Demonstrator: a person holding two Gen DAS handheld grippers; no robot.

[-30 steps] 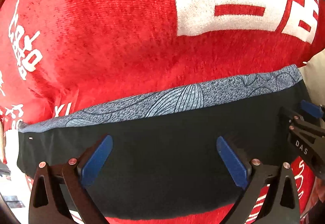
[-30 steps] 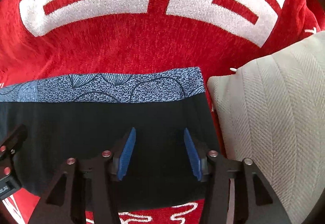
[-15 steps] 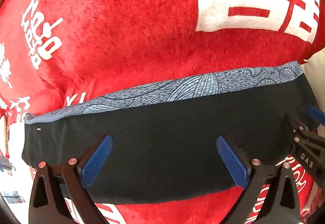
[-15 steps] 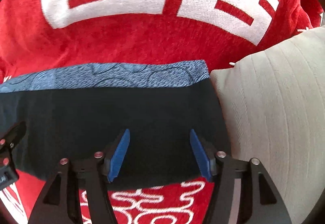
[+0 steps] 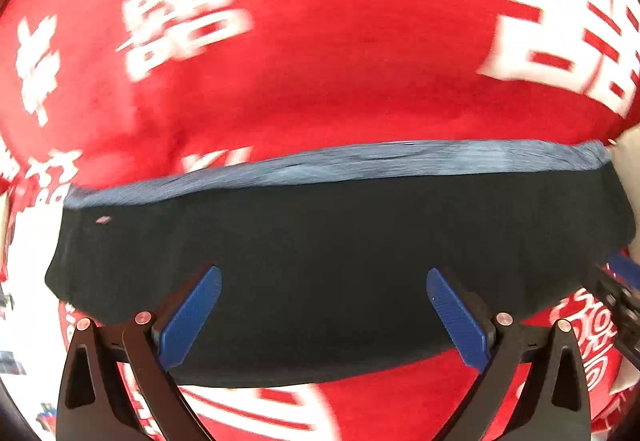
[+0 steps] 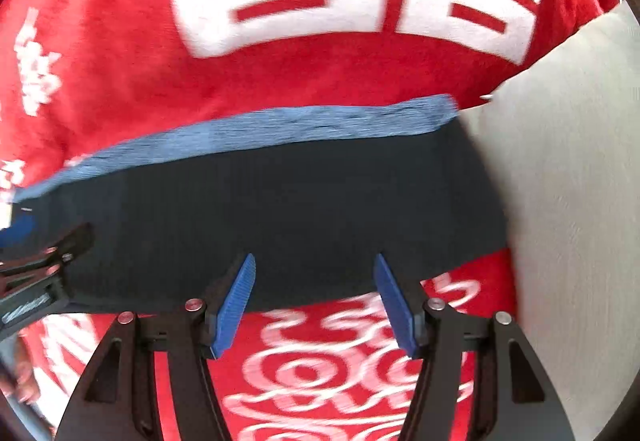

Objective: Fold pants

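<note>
The folded pants [image 5: 320, 241] lie flat as a dark band with a blue-grey patterned waistband along the far edge; they also show in the right wrist view [image 6: 280, 209]. My left gripper [image 5: 322, 285] is open and empty, hovering over the pants' near part. My right gripper [image 6: 314, 273] is open and empty, above the pants' near edge close to their right end. Each gripper shows at the side of the other's view, the right one at the right edge [image 5: 618, 289] and the left one at the left edge [image 6: 36, 257].
A red blanket [image 5: 320, 61] with white characters covers the surface under the pants. A beige cushion [image 6: 568, 201] lies against the right end of the pants.
Both grippers have drawn back and up from the pants, so more red blanket shows below the pants' near edge. The right gripper's fingers have spread wider. The pants lie still.
</note>
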